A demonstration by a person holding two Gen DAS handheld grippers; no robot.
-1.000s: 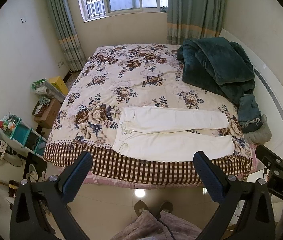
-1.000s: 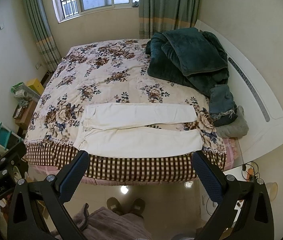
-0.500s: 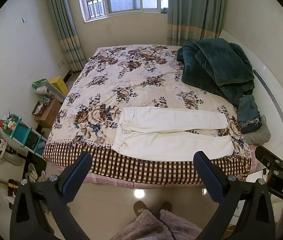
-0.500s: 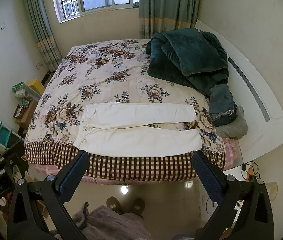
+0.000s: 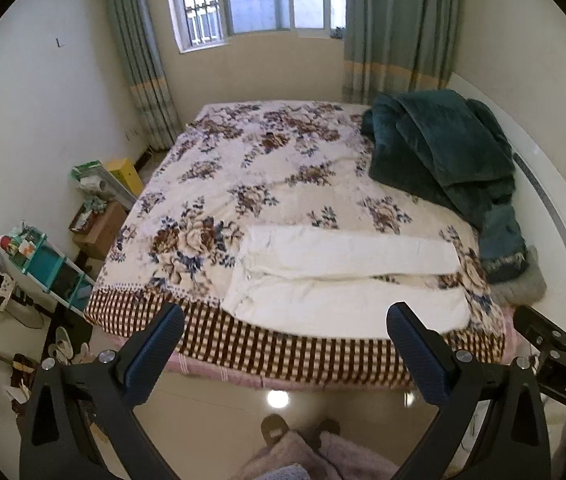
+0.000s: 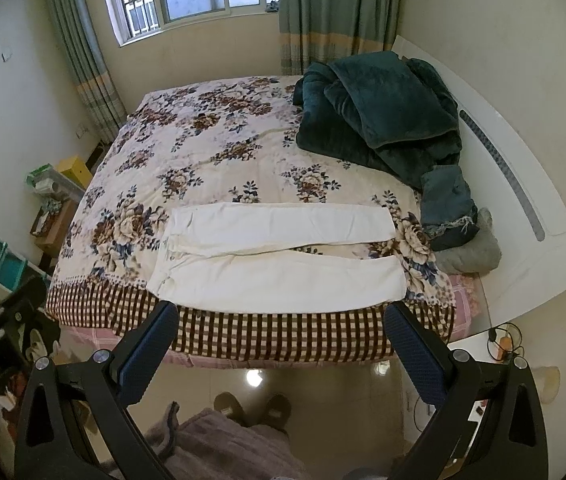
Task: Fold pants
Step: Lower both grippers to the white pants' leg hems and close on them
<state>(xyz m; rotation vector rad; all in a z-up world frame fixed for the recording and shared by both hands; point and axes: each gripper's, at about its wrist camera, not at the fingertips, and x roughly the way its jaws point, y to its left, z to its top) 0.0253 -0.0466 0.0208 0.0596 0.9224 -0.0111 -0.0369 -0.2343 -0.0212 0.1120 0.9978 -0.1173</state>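
Clearly nothing is folded yet: the white pants (image 6: 279, 260) lie flat near the front edge of the bed (image 6: 283, 332), waist toward the left, both legs running to the right with a narrow gap between them. The left hand-held gripper (image 5: 283, 344) and the right hand-held gripper (image 6: 279, 340) both hang short of the mattress with their jaws spread wide, gripping nothing.

The main risk, as I judge it, is the thin cloth lying on a soft quilt. A pinch that goes too deep could catch the floral bedcover (image 6: 211, 152) along with the pants and drag both. The near leg sits just beside the checked border, so a careless tug toward the person might slide it over the edge to the floor. Lifting only one layer at the hem or waist would leave the fold skewed, and uneven pulls from the two sides would twist the legs out of line. The heaped green blanket (image 6: 379, 112) and the folded denim piece (image 6: 447, 204) lie near the cuffs, so a wide sweep there could snag them.

Much is hard to read. The left wrist view is blurred, so seams and buttons at the waist do not resolve. Each gripper's fingers cover part of the bed's front edge, and the person's slippers (image 6: 255, 404) and robe show only partly.
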